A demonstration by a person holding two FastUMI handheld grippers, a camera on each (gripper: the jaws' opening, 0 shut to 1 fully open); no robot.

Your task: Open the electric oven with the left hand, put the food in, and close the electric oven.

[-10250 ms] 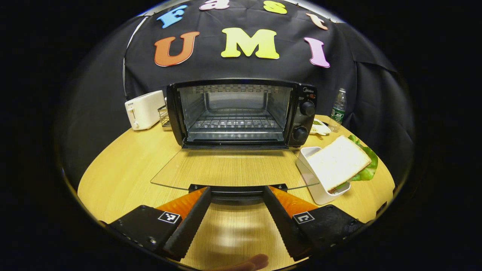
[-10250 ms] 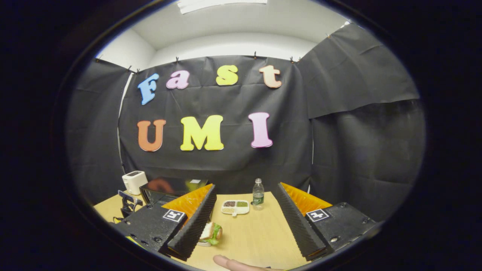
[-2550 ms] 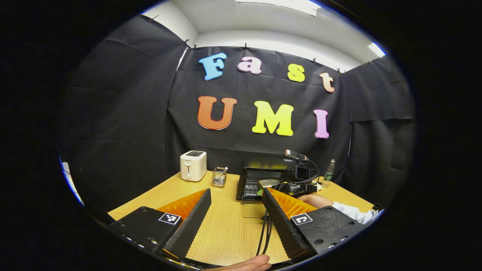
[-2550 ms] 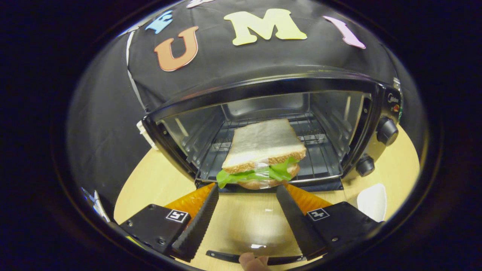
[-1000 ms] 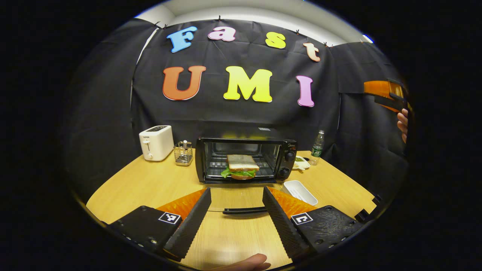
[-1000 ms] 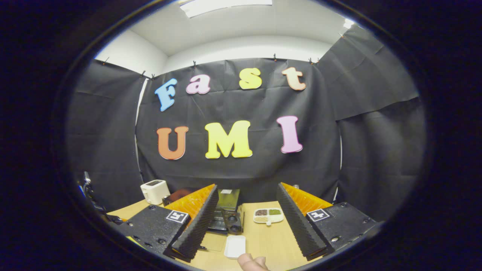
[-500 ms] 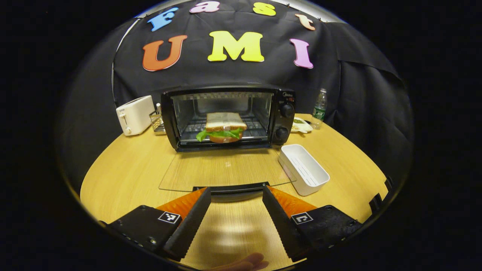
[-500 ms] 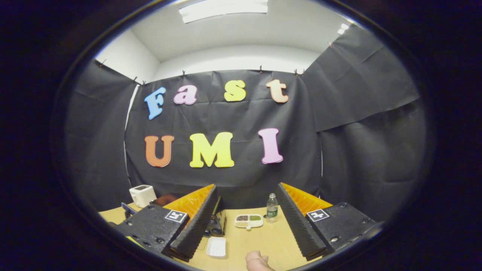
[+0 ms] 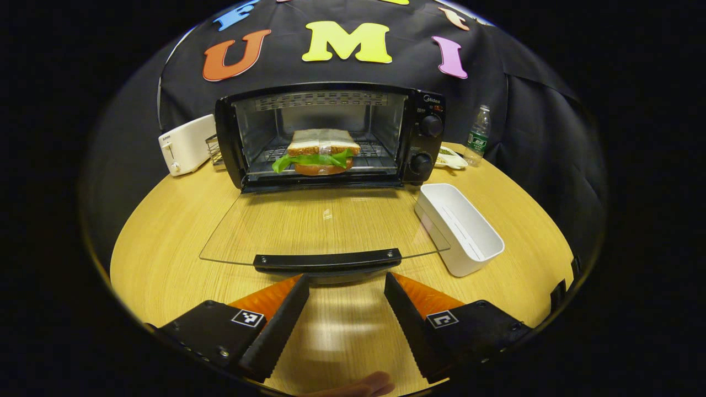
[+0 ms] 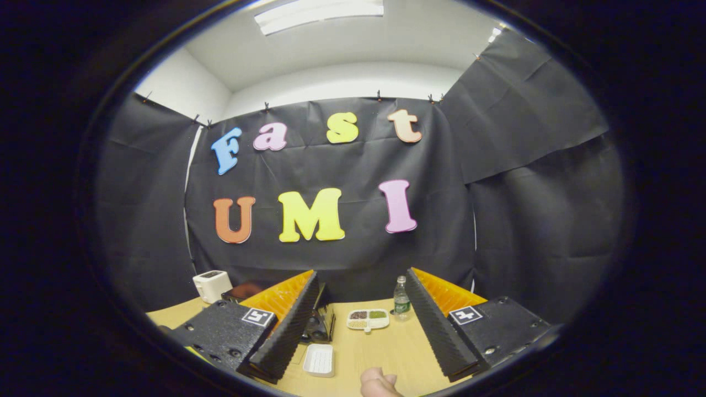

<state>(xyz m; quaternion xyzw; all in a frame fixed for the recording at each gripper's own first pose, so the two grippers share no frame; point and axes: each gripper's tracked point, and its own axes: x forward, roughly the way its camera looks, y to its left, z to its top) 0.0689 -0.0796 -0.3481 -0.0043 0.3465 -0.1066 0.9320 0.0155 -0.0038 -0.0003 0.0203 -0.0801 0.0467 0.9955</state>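
Glass oven door [image 9: 325, 226] is seen lying flat, sandwich [image 9: 317, 157] inside, before the wide-spread left hand-held gripper [image 9: 345, 314]. From the right gripper view, the right hand-held gripper [image 10: 361, 325] is held wide and empty above the desk [image 10: 380, 344].

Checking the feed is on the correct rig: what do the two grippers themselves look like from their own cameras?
Each gripper, left gripper and right gripper, has two wedge-shaped fingers with ridged, sawtooth inner faces, tapering forward. Each finger sits on a black block with small screws, and each block carries a small square black-and-white marker. A fingertip of the holding hand peeks in at the bottom edge.
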